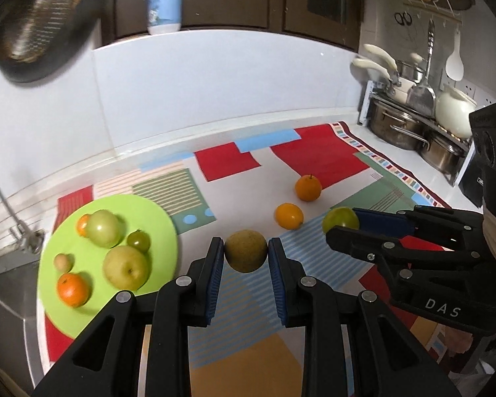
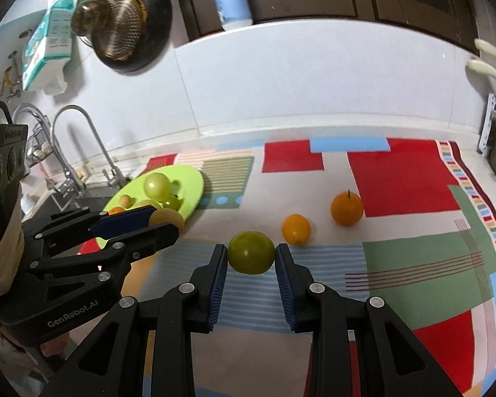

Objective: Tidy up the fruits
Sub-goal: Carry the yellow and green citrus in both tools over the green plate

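My left gripper (image 1: 245,251) clamps the brown pear (image 1: 245,250), my right gripper (image 2: 251,257) the green tomato (image 2: 251,256). I'd swing both toward ten o'clock and lower gently onto bare green plate (image 1: 155,211).

Each wrist view looks forward and down along its own tongs, close over the tabletop (image 1: 373,139). Both share the green plate (image 1: 66,297) (image 2: 195,178) and the oranges right of it.

Matt black plastic grippers carry ribbed blue pads (image 1: 215,278). The lime plate (image 1: 155,211) looks like smooth plastic; the patterned cloth (image 2: 396,178) is matt. Steel pots (image 1: 396,125) gleam, wall tiles (image 2: 281,76) glossy, the green tomato (image 2: 251,256) shiny.
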`<state>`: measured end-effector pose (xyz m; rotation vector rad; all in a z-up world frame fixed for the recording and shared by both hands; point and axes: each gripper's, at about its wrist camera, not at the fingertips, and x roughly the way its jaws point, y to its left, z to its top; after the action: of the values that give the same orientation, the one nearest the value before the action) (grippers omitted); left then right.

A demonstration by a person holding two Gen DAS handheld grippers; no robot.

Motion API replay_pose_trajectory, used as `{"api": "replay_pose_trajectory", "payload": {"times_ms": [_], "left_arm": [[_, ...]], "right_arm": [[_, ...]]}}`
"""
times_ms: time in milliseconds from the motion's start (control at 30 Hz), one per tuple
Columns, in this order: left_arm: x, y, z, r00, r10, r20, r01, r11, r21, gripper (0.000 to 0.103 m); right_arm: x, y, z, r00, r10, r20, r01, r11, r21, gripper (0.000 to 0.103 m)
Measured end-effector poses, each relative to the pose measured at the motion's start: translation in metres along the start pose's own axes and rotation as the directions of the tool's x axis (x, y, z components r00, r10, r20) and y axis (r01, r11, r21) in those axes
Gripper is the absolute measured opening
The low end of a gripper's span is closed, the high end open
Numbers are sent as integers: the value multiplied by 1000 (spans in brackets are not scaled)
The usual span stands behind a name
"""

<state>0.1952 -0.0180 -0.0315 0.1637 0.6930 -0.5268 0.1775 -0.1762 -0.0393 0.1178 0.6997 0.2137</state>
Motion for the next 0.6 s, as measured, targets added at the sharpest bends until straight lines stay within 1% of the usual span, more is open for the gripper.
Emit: {"api": "replay_pose_trajectory", "payload": {"times_ms": [300,600], "left_arm": [[-34,10,-10,997,72,35,-70,996,-55,28],[-68,25,-12,983,169,73,-162,982,-93,28]], "right_arm": [[-18,25,4,998,33,44,-30,998,-57,31],[-30,52,12,993,81,86,-71,991,-113,31]]}}
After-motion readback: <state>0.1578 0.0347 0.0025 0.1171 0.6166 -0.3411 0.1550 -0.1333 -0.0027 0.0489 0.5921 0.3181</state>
